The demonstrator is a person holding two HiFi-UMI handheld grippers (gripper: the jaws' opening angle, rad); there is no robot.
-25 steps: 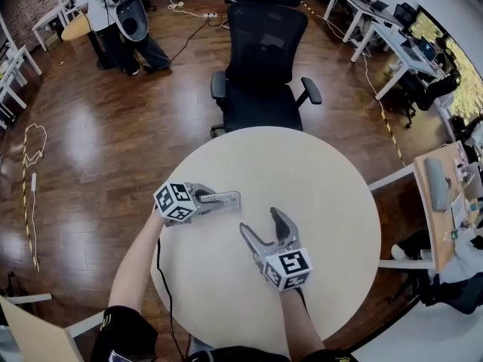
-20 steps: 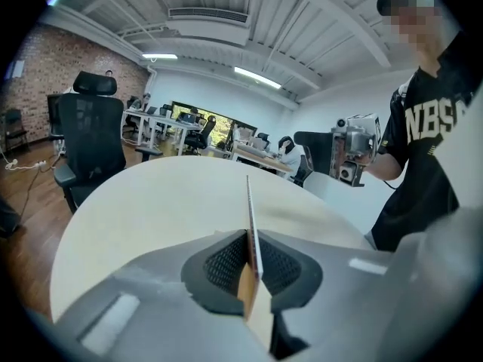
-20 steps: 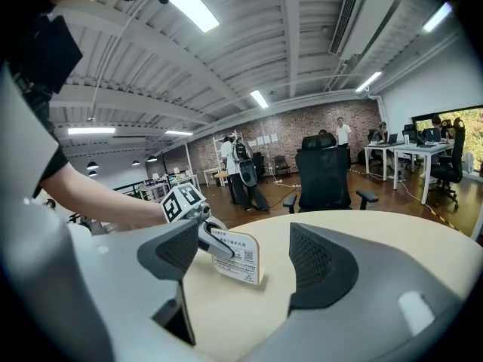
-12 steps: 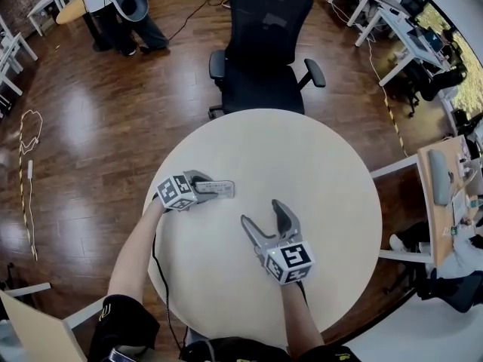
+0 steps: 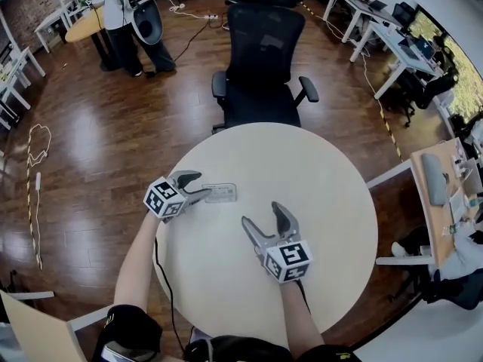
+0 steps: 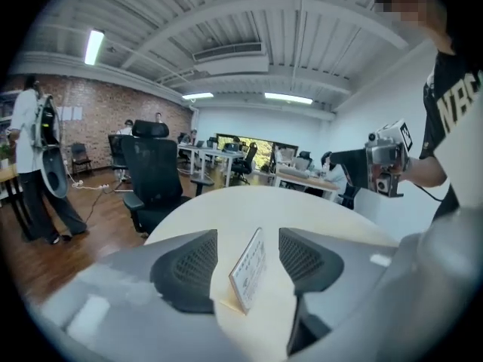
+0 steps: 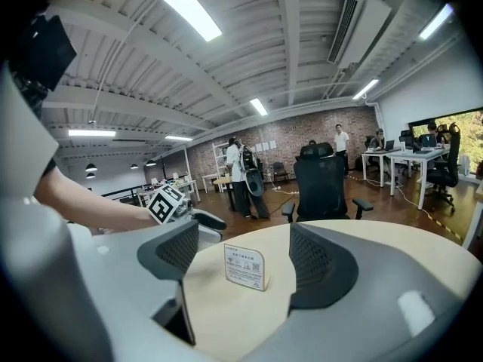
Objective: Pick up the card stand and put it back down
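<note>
The card stand (image 5: 219,193), a small clear holder with a printed white card, stands on the round cream table (image 5: 324,172). My left gripper (image 5: 201,184) sits just left of it. Its jaws have just been opening, and in the left gripper view the card stand (image 6: 249,271) shows in the gap, free of both pads (image 6: 189,266). My right gripper (image 5: 263,216) rests open and empty a short way to the right and nearer me. In the right gripper view the card stand (image 7: 245,268) faces the camera beyond the jaws, with the left gripper (image 7: 205,219) behind it.
A black office chair (image 5: 260,59) stands at the table's far edge. A person (image 5: 128,13) stands on the wood floor at the far left. Desks (image 5: 392,44) and a side table (image 5: 441,194) line the right side.
The left gripper was shut on the card stand; now its jaws have opened and it has drawn back to the left. The stand stays on the table. The right gripper has barely moved.
</note>
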